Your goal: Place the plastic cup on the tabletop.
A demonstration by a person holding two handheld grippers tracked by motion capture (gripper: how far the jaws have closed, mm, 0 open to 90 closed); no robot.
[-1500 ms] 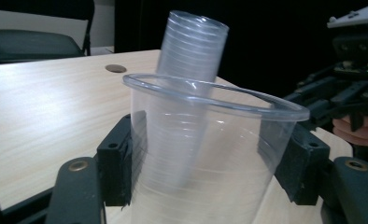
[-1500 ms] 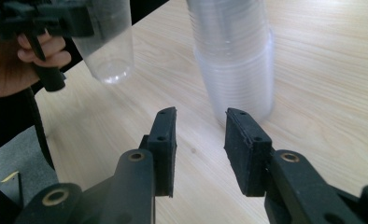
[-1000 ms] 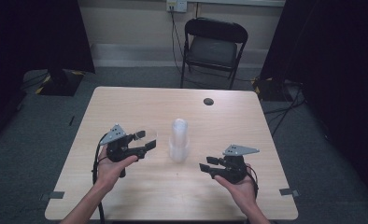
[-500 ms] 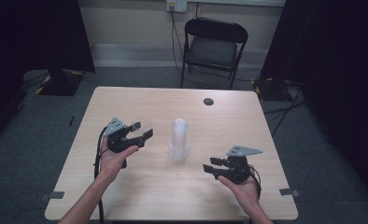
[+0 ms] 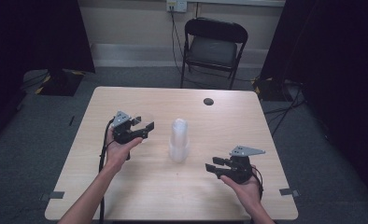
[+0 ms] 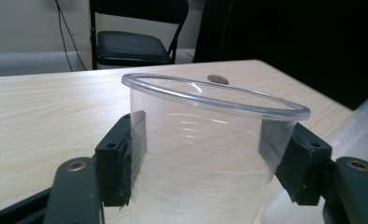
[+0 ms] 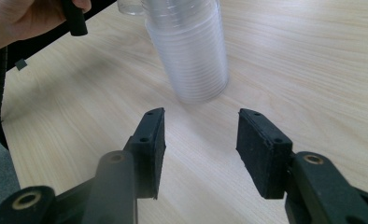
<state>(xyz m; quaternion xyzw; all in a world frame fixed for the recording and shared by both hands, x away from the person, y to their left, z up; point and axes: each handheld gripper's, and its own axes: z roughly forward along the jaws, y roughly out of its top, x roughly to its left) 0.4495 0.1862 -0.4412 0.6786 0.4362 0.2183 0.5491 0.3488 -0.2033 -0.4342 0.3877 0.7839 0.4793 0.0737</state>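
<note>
Clear cup (image 6: 205, 154) clamped between left gripper (image 5: 142, 129) fingers (image 6: 119, 161), at nine o'clock from stack (image 5: 179, 139); right gripper (image 7: 201, 151) fingers parted, empty; bare counter (image 5: 140, 186) around.

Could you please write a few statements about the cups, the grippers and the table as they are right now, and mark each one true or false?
1. The left gripper has a single clear plastic cup between its jaws. True.
2. The right gripper holds a cup as well. False: its jaws stand open with nothing between them, pointing at the stack of clear cups.
3. The stack of clear cups stands upside down near the middle of the table. True.
4. The single cup sits on top of the stack. False: it is apart from the stack, to its left in the high view.
5. A small dark round thing lies near the table's far edge. True.
</note>
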